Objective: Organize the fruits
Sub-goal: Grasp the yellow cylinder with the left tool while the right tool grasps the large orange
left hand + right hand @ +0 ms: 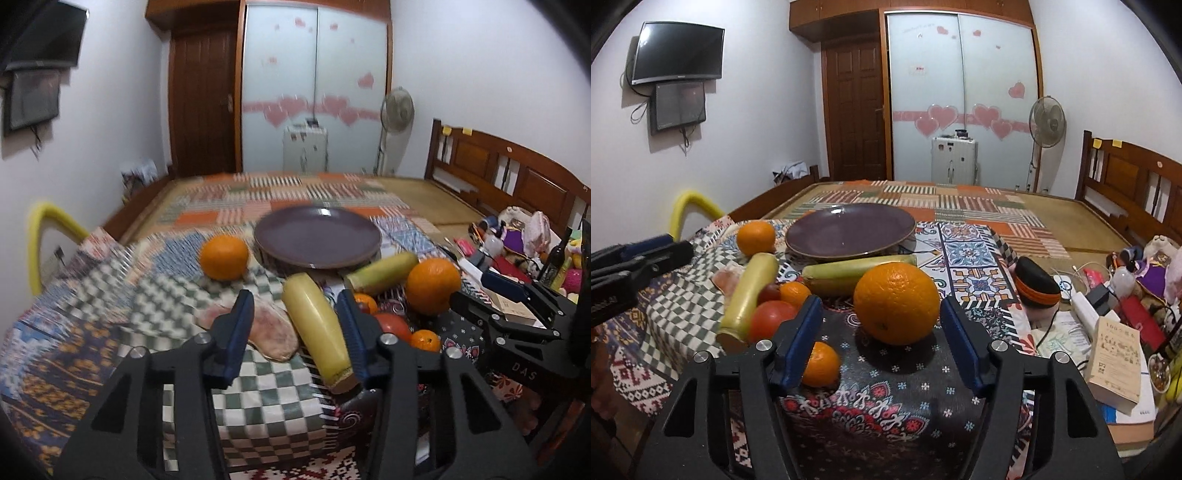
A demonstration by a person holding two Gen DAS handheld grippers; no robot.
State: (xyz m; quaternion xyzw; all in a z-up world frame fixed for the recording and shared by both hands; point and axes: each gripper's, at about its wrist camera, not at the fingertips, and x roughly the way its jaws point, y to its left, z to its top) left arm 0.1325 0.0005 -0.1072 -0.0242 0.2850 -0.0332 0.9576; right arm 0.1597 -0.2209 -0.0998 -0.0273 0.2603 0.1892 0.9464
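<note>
Reaching with both grippers released, the right gripper (881, 332) frames the large orange (897, 302) near the bed's front edge, ready to clench and carry it to the empty plate (849, 230), while the left gripper (295, 321) lines up on a yellow fruit (316, 326).

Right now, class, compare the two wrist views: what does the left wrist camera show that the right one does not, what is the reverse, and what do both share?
Only the left wrist view shows the pink slab-like item wholly, lying between the open left gripper fingers.

Only the right wrist view shows the wall television, the black case with an orange band and the book.

Both show the purple plate, the large orange, the yellow stalk and the fan.
</note>
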